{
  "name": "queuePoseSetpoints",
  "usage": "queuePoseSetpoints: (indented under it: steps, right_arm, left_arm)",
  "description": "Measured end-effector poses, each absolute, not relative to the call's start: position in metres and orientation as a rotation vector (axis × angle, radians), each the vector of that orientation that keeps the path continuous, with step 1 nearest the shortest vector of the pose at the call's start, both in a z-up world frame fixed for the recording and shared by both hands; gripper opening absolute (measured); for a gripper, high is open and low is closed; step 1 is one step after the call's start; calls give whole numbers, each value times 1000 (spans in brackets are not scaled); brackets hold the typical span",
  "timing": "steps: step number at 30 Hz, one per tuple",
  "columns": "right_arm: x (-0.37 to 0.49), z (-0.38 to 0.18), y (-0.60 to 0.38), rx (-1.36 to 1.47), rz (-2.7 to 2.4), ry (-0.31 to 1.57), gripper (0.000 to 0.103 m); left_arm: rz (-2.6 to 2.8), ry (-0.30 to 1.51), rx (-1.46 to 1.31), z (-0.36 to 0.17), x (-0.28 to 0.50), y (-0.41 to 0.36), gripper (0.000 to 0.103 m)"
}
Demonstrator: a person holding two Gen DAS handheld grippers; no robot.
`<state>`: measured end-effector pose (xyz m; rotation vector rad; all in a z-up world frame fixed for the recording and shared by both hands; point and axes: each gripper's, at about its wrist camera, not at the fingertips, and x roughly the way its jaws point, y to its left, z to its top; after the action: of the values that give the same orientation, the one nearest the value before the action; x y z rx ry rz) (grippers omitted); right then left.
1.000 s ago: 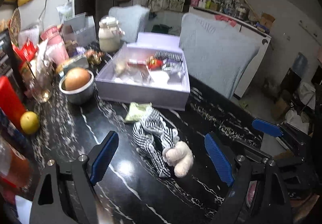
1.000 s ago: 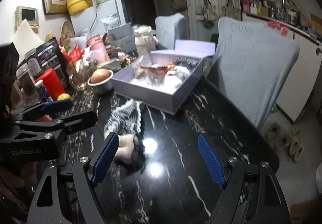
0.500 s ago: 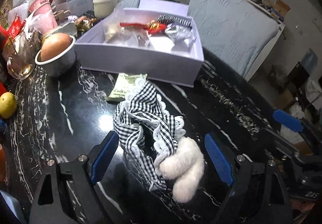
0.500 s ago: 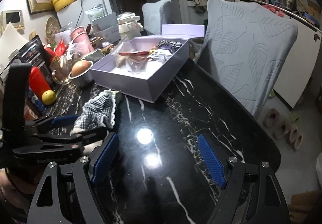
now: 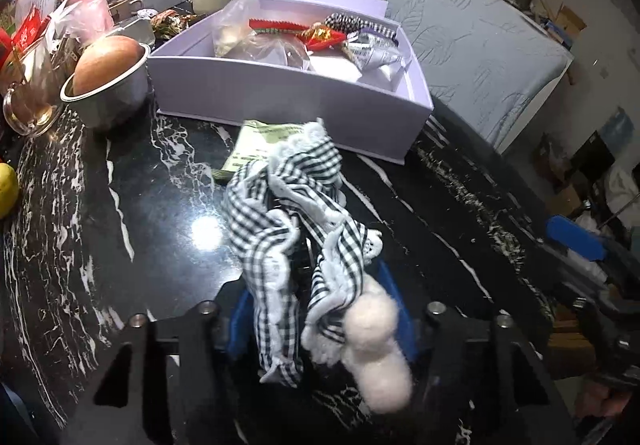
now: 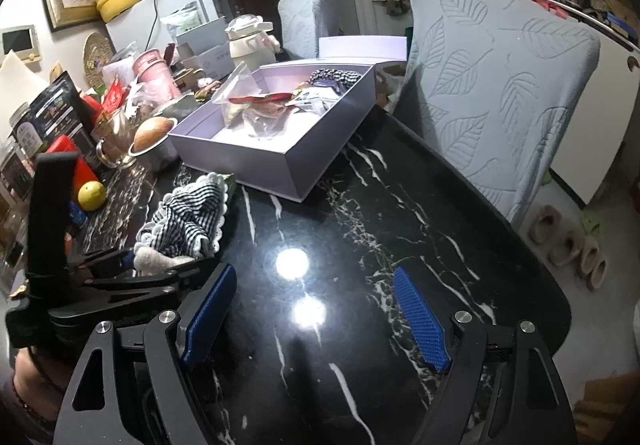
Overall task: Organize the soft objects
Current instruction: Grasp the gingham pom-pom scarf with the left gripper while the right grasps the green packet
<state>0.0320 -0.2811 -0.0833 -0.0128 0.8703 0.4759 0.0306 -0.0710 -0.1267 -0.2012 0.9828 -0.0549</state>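
Both pads of the left gripper (image 5: pixel 320 309) are now pinching the checked cloth (image 5: pixel 296 213), where a moment ago they were spread around it on the black table (image 5: pixel 120 245); lifting toward the lilac box (image 5: pixel 288 97) looks next. Rightward, the right gripper (image 6: pixel 316 309) is hanging apart, holding nothing.

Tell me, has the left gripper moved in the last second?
Yes. The left gripper has advanced toward the lavender box, which looms larger in its view, and shut on the checked cloth that lay ahead of its open jaws.
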Motion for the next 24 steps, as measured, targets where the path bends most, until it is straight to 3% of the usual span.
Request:
queuePoseSetpoints:
  steps: [10, 24]
  right_arm:
    - [43, -88, -241, -30, 557, 887, 82]
    - [82, -103, -152, -118, 635, 899, 82]
  left_arm:
    - [37, 881, -211, -90, 7, -28, 55]
    - [183, 866, -268, -99, 20, 49, 55]
